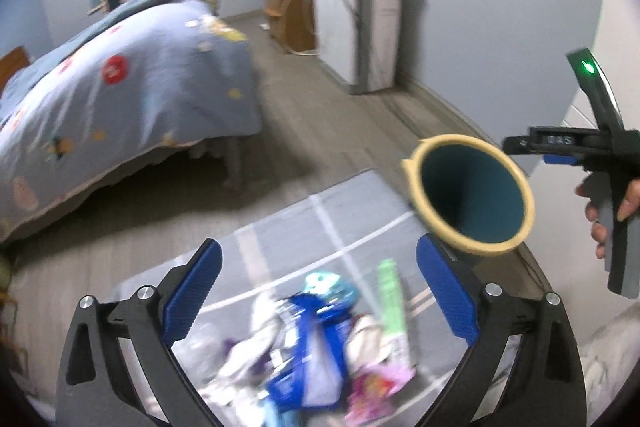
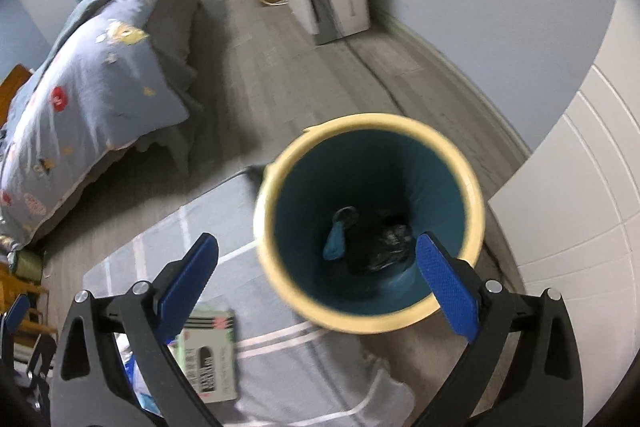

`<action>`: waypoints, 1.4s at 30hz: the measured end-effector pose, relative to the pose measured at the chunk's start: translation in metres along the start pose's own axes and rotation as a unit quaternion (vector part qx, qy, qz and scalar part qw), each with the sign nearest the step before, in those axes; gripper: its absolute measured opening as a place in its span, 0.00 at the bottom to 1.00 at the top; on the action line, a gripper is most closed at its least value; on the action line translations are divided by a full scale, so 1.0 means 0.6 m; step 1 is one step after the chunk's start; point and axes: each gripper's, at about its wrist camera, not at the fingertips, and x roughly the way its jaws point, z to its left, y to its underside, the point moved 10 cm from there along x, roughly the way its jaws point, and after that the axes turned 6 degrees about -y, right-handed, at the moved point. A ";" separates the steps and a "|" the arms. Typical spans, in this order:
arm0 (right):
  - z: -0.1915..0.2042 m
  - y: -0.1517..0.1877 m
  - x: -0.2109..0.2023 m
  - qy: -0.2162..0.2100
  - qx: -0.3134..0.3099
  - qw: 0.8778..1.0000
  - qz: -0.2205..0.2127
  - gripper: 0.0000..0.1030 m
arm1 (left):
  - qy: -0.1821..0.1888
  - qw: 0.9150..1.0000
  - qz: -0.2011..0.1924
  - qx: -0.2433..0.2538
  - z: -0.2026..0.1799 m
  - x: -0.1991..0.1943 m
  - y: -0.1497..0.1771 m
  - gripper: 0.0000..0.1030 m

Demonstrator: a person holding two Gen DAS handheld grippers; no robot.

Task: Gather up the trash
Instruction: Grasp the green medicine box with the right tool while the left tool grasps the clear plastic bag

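Observation:
A teal bin with a cream rim [image 2: 372,223] stands on the floor at the rug's right corner; it also shows in the left wrist view [image 1: 472,195]. Inside lie a black bag and a blue scrap. A heap of wrappers and packets [image 1: 316,347] lies on the grey rug. My left gripper [image 1: 318,295] is open and empty above the heap. My right gripper [image 2: 316,283] is open and empty over the bin's near rim. A green and white packet [image 2: 210,355] lies on the rug beside its left finger. The right gripper's body [image 1: 600,163] shows at the right of the left wrist view.
A bed with a blue patterned quilt [image 1: 120,95] fills the left. A white cabinet [image 1: 360,23] and a wooden stand [image 1: 288,11] stand by the far wall. A white panelled door [image 2: 580,207] is at the right. The grey rug [image 1: 320,223] has white lines.

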 end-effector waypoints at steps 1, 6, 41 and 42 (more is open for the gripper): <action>0.014 0.005 -0.002 -0.005 -0.003 1.000 0.001 0.95 | -0.006 1.000 0.000 -0.005 0.015 -0.003 0.005 0.94; 0.084 0.040 -0.005 -0.022 -0.027 0.999 0.009 0.95 | -0.037 0.997 0.007 -0.067 0.120 -0.020 0.062 0.94; 0.245 0.202 0.171 -0.004 -0.102 0.987 0.126 0.94 | -0.064 0.979 0.167 -0.102 0.271 0.167 0.238 0.94; 0.244 0.204 0.174 -0.002 -0.103 0.986 0.128 0.94 | -0.063 0.978 0.173 -0.101 0.268 0.173 0.242 0.93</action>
